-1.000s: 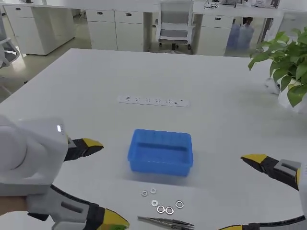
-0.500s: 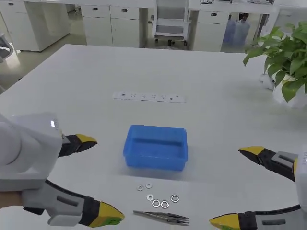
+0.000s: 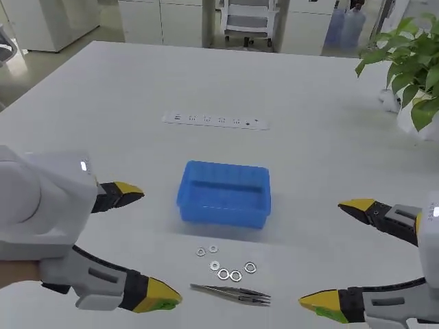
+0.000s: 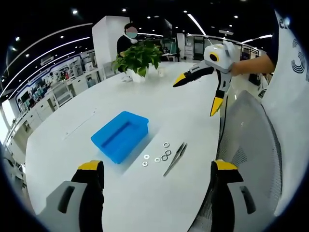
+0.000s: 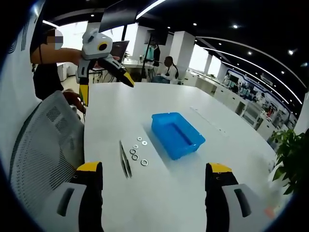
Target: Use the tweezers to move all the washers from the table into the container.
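Head view: two empty grippers flank a blue container, washers loose on the worktop

A blue rectangular container (image 3: 223,212) sits open on a white worktop (image 3: 309,137). On the side of the container nearest the person, a small cluster of metal washers (image 3: 225,264) lies loose on the worktop, close to the container but not touching it. Silver tweezers (image 3: 233,294) lie flat just beyond the washers, further from the container, and nothing grips them. The left gripper (image 3: 159,245) hovers to the left of the container with its yellow-tipped jaws spread wide and holding nothing. The right gripper (image 3: 321,252) hovers to the right of the container, equally wide apart and empty. Beyond the container's far side lies a white power strip (image 3: 215,120). Further off, to the container's far right, stands a leafy green plant (image 3: 405,62).
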The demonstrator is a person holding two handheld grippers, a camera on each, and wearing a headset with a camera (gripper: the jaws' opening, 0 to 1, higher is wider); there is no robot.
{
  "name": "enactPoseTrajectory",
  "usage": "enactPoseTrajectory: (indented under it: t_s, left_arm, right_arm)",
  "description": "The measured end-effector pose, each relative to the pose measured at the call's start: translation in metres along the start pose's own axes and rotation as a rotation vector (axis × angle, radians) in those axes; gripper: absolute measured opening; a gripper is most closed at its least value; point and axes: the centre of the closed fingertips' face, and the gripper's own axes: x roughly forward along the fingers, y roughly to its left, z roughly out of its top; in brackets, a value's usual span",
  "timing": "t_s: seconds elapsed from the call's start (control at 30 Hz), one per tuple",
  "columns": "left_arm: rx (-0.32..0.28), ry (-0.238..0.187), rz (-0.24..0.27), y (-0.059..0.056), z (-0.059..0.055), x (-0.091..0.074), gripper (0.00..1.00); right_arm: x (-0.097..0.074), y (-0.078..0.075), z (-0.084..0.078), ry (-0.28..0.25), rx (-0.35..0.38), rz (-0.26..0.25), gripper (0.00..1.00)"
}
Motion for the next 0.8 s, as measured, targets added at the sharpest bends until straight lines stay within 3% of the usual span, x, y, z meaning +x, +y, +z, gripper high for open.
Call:
enactPoseTrajectory:
  t_s: [0.13, 0.27, 0.4, 0.53, 0.6, 0.8]
  left_arm:
    - [0.003, 0.025, -0.018, -0.002, -0.008, 0.007, 0.92]
    - [-0.004, 0.050, -0.057, -0.007, -0.015, 0.015, 0.86]
    - [0.014, 0.092, -0.058, -0.004, -0.023, 0.025, 0.79]
    - [0.030, 0.113, -0.051, 0.004, -0.026, 0.037, 0.68]
    - [0.022, 0.140, -0.106, -0.004, -0.030, 0.041, 0.70]
    - [0.067, 0.175, -0.134, -0.005, -0.040, 0.054, 0.62]
  right_arm:
    - [0.005, 0.002, -0.007, 0.028, 0.002, 0.012, 0.85]
    - [0.014, 0.005, -0.013, 0.062, -0.017, 0.023, 0.75]
    - [0.027, 0.011, -0.015, 0.071, -0.011, 0.055, 0.71]
    - [0.046, 0.019, -0.017, 0.088, -0.008, 0.098, 0.65]
    - [0.054, 0.026, -0.018, 0.104, -0.001, 0.135, 0.60]
    - [0.078, 0.048, -0.020, 0.146, -0.033, 0.217, 0.49]
